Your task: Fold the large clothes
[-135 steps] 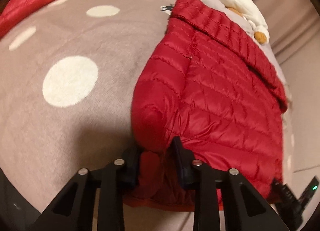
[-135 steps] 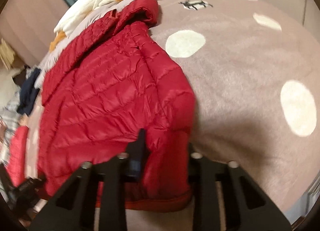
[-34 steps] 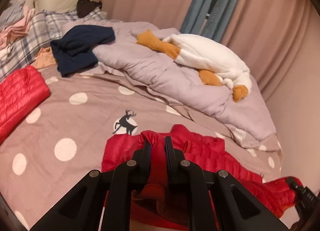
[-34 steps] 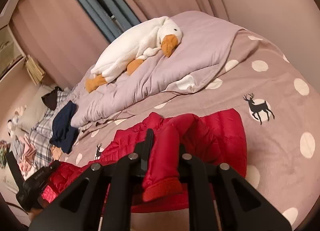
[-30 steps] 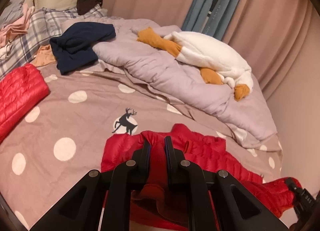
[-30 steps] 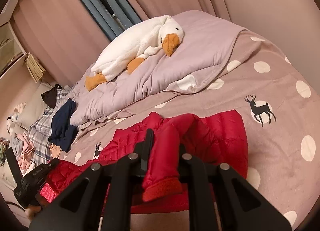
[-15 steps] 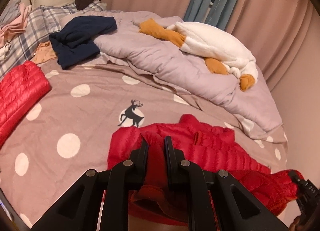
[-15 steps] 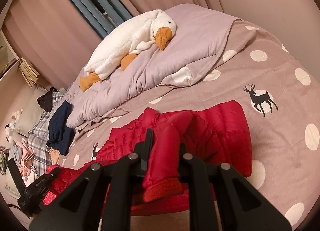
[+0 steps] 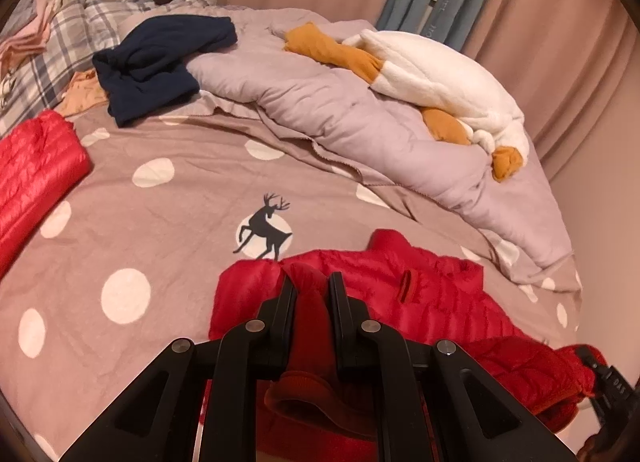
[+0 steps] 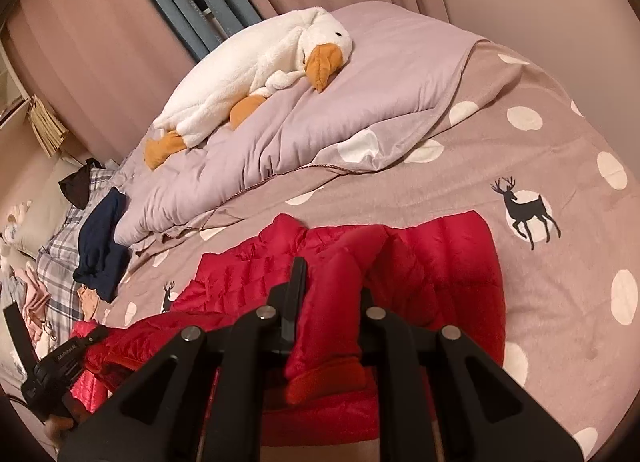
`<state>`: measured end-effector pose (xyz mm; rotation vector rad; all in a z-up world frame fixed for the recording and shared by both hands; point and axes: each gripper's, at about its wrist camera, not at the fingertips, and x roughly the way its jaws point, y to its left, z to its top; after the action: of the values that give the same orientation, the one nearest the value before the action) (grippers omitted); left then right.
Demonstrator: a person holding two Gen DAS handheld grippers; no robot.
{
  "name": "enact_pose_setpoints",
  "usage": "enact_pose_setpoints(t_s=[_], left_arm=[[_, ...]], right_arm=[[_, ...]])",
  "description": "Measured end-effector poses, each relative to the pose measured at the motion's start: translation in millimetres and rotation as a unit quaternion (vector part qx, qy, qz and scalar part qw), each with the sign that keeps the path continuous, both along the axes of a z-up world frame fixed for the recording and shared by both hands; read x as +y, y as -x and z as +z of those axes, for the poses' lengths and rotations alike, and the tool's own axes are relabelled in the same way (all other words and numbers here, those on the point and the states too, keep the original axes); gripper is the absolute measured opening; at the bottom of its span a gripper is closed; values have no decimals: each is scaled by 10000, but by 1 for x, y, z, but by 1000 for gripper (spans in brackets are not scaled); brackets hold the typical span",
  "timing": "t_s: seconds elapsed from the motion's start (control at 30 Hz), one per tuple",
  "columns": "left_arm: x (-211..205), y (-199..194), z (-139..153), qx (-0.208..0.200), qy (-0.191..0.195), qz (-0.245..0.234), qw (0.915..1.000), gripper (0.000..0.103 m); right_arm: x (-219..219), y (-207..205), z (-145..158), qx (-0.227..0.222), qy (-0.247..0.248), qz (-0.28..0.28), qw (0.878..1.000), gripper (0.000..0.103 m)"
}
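- Red jacket (image 9: pixel 440 302), earlier spread flat, now folded over on bedspread (image 9: pixel 160 222).
- Left claw (image 9: pixel 312 286) pinching one cuff, right claw (image 10: pixel 332 282) pinching the other.

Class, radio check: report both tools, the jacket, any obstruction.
Left tool and right tool both shut on red jacket. Jacket bunched on dotted bedspread. Nothing in the way.

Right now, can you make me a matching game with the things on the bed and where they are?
Things:
1. toy goose
2. red jacket
3. navy sweater
4. deer picture

Places:
A. printed on the spotted cover
B. pinched by both grippers
C. lying on the lilac quilt
D. crumpled near the plaid pillows

Pairs: 1-C, 2-B, 3-D, 4-A
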<state>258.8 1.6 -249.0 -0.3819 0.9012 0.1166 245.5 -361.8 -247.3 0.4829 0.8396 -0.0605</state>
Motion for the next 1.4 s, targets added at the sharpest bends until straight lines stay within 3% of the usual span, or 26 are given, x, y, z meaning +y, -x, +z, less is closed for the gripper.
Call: enact_pose_setpoints(t_s=[0.43, 0.63, 0.87, 0.97, 1.07, 1.1, 1.13, 1.2, 1.3, 1.4], left_arm=[[10, -24, -15, 190, 174, 160, 9995, 10], [7, -33, -22, 324, 57, 142, 9994, 10], [14, -39, -28, 493, 171, 173, 9985, 14], [15, -39, -29, 460, 145, 213, 9986, 24], [16, -36, -29, 381, 67, 238, 9990, 46], [18, -35, -29, 354, 60, 254, 9990, 52], [20, -34, -29, 333, 72, 272, 9990, 54], [23, -34, -28, 352, 131, 284, 9989, 60], [25, -32, -24, 270, 131, 316, 9990, 61], [24, -29, -17, 239, -139, 382, 9989, 66]], right_arm=[[-5, -25, -10, 136, 19, -36, 9999, 19], [-8, -33, -15, 251, 45, -71, 9996, 21], [-8, -40, -18, 338, -16, -147, 9993, 22], [-7, -42, -19, 370, 23, -129, 9992, 24], [-8, -41, -20, 360, 5, -167, 9992, 32], [-8, -41, -20, 353, -19, -192, 9992, 42], [-9, -40, -20, 355, -30, -237, 9991, 53], [-8, -40, -18, 359, 28, -246, 9990, 64], [-3, -40, -14, 307, 193, -174, 9992, 70], [1, -41, -10, 305, 314, -122, 9990, 81]])
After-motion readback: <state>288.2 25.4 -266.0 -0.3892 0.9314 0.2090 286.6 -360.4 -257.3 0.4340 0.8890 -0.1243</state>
